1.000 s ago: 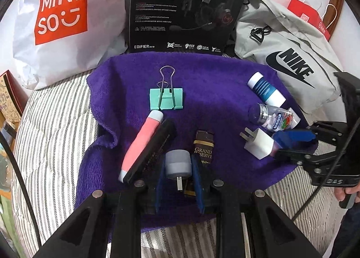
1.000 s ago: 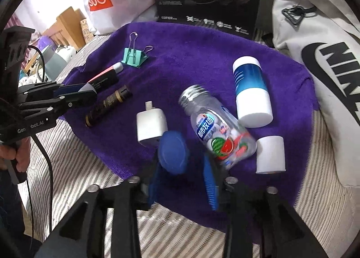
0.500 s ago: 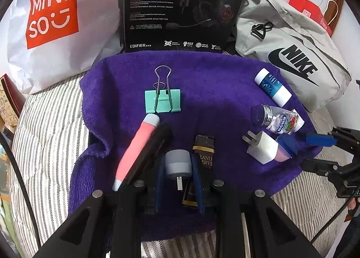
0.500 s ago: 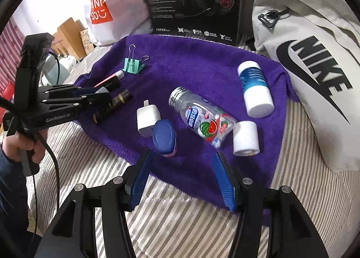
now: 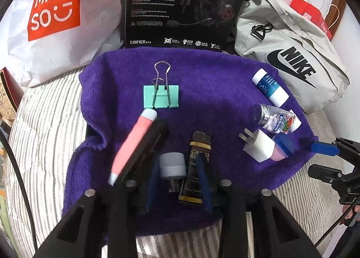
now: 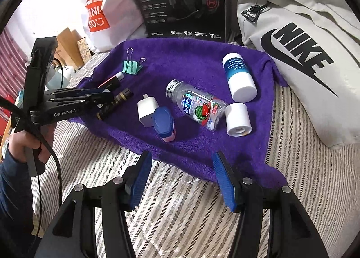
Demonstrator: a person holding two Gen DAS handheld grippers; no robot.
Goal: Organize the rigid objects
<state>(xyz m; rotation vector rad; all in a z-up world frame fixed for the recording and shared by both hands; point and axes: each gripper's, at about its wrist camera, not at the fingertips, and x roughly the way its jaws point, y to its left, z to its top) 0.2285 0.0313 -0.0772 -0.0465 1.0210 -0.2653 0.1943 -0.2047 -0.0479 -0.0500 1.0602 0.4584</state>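
Grey plug [image 5: 172, 165] between left gripper [image 5: 177, 181] pads, jaws opening (set-down step); right gripper [image 6: 182, 181] apart, empty; next: withdraw clear.

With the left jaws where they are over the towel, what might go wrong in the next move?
1. The left gripper has its jaws opening around the grey plug adapter, with the dark sachet lying against one finger; pulling back may drag the sachet.
2. The pink tube and black stick lie close beside it, so a sideways sweep could knock them.
3. The clear bottle lies on its side on the purple towel and could roll if bumped.
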